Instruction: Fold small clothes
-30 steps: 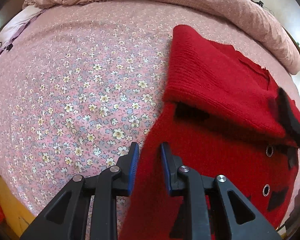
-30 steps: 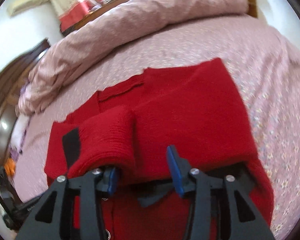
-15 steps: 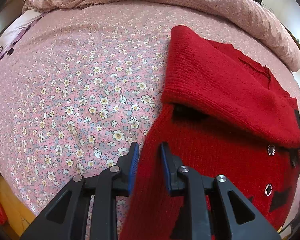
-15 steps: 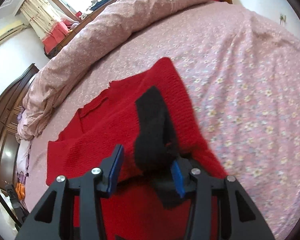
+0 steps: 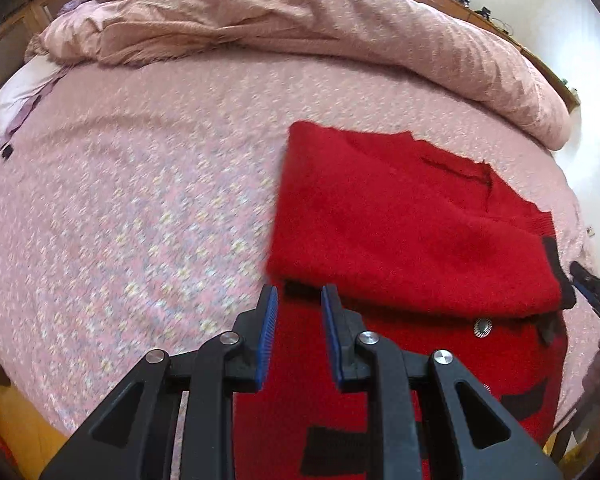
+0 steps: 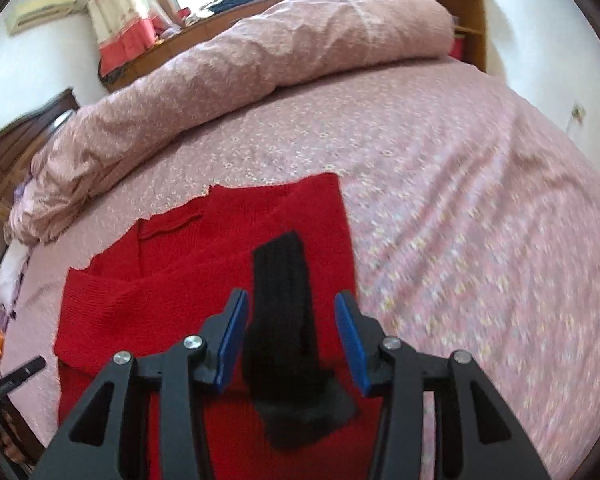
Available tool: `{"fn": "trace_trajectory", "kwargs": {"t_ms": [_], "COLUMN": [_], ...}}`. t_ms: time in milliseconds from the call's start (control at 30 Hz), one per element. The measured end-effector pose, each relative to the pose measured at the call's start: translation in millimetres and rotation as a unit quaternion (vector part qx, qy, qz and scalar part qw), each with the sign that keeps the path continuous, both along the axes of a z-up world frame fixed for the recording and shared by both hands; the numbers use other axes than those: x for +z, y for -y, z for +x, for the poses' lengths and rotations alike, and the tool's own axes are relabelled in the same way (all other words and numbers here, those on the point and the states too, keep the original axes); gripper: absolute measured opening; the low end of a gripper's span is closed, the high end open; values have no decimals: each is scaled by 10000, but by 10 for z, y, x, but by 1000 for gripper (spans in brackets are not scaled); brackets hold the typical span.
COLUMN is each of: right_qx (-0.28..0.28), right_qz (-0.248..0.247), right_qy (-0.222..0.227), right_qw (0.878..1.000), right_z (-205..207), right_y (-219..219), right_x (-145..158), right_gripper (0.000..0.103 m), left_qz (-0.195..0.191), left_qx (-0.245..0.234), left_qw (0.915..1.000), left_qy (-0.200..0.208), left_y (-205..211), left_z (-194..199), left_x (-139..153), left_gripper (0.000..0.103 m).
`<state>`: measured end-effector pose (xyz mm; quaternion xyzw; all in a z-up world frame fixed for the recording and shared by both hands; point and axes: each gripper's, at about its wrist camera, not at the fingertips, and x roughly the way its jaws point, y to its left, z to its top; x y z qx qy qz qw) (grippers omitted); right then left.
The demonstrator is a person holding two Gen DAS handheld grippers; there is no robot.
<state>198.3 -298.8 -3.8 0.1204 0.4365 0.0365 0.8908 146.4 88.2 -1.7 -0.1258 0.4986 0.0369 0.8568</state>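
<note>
That soft, floppy red cardigan (image 5: 400,232) wants gripping by its hem; left gripper (image 5: 299,312) narrowly apart, right gripper (image 6: 290,316) wider, both empty

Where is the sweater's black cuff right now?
In the right wrist view the black cuff lies on the red sweater, between the right gripper's open fingers, near the garment's right edge.

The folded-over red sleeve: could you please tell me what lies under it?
Under the sleeve lies the cardigan's red front, with one silver button showing below its edge. Anything further beneath is covered.
</note>
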Motion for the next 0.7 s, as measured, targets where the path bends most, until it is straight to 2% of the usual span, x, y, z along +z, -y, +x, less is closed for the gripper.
{"fn": "trace_trajectory", "kwargs": {"t_ms": [133,233,300,400,533,600,700], "right_qx": [218,298,431,545,527,452,369], "right_qz": [-215,-196,-33,54,10,-145,-532], "right_qy": [-227,-387,-398,-308,416,685,668], "right_qw": [9993,9986,9983,9980,9977,9965,9957], "right_z": [188,276,280,260,172,182,309], "right_y": [-76,-86,-98,-115,-108,-124,-167], "right_x": [-149,-263,-269,-183,184,304,239], "right_gripper": [44,34,11,10,9,9,10], "left_qz": [-59,-82,-100,-131,-106,-68,-55], "left_qx": [-112,-180,-217,-249,-233,-187,-97], "left_qw": [9999,9998,9997,9995,9992,9994,9995], "left_qy": [49,79,99,158,296,290,300], "left_y": [68,128,163,197,208,202,165], "left_z": [106,170,209,255,325,388,472], "left_x": [-5,-14,-26,-33,-37,-73,-162], "left_gripper": [16,16,16,16,16,16,16]}}
